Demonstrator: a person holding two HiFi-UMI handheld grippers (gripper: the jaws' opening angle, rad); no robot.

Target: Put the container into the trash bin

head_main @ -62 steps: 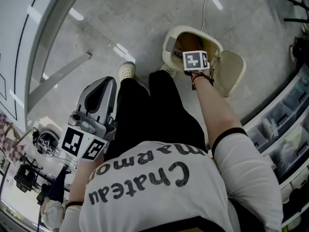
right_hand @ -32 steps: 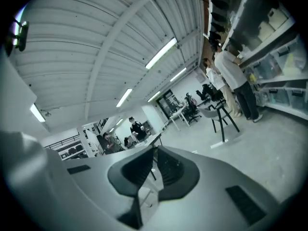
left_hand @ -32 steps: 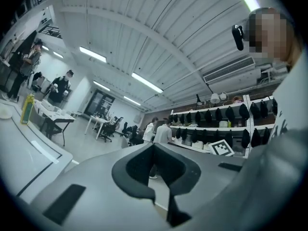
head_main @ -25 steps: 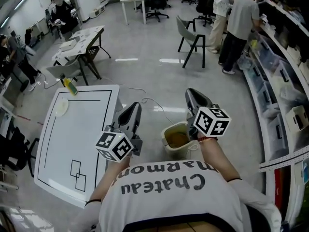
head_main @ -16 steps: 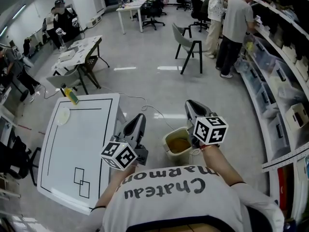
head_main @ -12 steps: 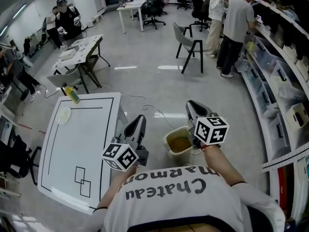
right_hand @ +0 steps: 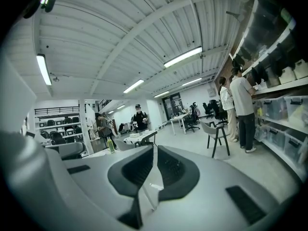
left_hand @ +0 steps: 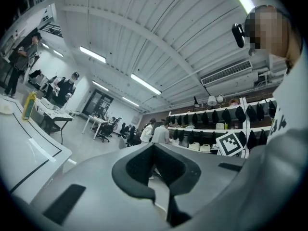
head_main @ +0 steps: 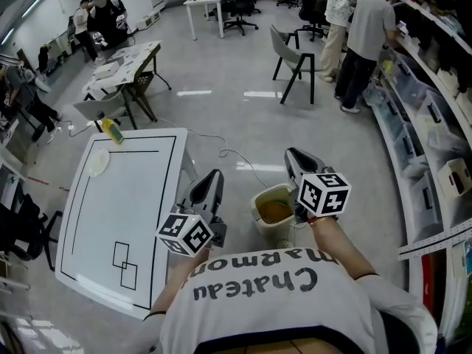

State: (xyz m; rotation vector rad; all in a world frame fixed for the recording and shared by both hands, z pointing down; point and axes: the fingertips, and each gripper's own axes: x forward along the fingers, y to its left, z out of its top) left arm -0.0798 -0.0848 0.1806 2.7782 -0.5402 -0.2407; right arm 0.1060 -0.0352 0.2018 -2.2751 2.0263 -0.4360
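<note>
Left gripper [head_main: 212,180] and right gripper [head_main: 296,156]: jaws closed, empty. The container [head_main: 276,212] looks to be inside the trash bin [head_main: 256,214] already, so I'd just stay clear and not bump it.

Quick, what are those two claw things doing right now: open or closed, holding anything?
Left gripper: closed, jaws together, nothing between them.
Right gripper: closed, jaws together, nothing between them.
</note>
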